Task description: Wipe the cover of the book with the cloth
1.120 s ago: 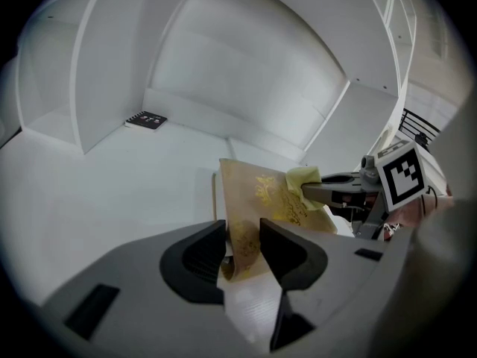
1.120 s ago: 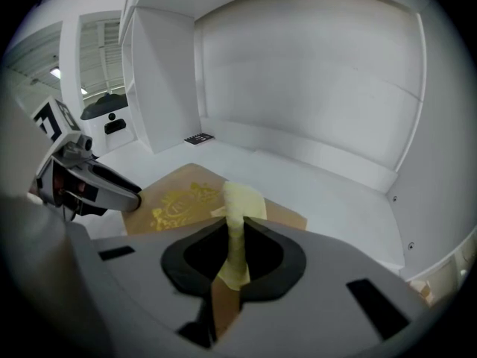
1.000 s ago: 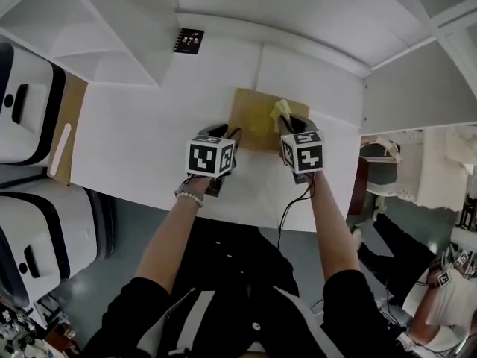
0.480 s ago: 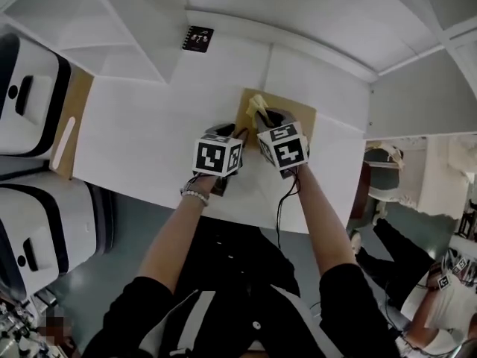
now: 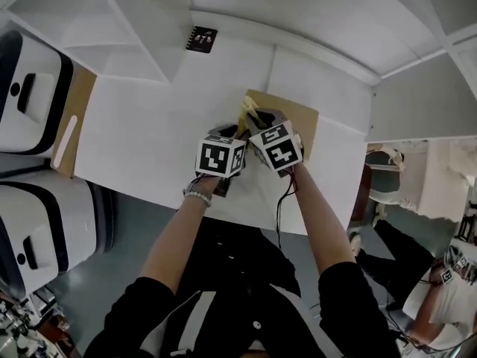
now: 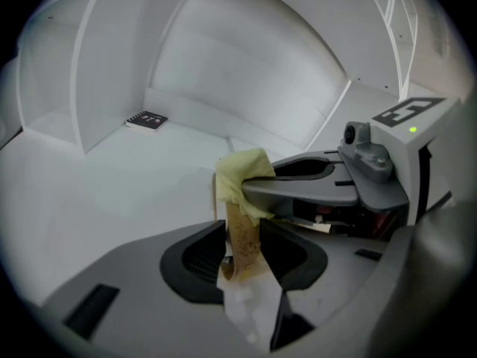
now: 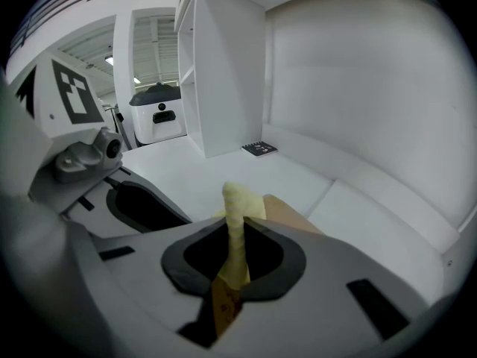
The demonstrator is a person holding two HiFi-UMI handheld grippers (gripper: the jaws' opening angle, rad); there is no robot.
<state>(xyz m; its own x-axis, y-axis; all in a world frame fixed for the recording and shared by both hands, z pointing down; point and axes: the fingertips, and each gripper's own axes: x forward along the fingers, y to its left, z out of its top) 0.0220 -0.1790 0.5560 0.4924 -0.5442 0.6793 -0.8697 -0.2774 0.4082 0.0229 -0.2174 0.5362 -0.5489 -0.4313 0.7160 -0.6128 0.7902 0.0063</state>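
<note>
A brown book [image 5: 294, 125] lies flat on the white table [image 5: 149, 133]. My right gripper [image 5: 257, 119] is shut on a bunched yellow cloth [image 5: 249, 110] and holds it down over the book's left part. In the right gripper view the cloth [image 7: 237, 222] stands pinched between the jaws, with the book [image 7: 287, 211] just beyond. My left gripper [image 5: 227, 134] sits at the book's near-left corner. In the left gripper view the book's brown edge [image 6: 242, 233] fills the gap between its jaws, and the cloth [image 6: 242, 174] and the right gripper [image 6: 328, 185] lie just ahead.
A small black card [image 5: 201, 39] lies at the back of the table by a white shelf partition [image 5: 127, 36]. White machines [image 5: 26, 103] and a wooden board [image 5: 71, 121] stand off the table's left edge. A person [image 5: 447, 274] is at the far right.
My right gripper has dragged the cloth leftward across the book, from its right-middle to its left edge. The left gripper has stayed at the book's corner.
</note>
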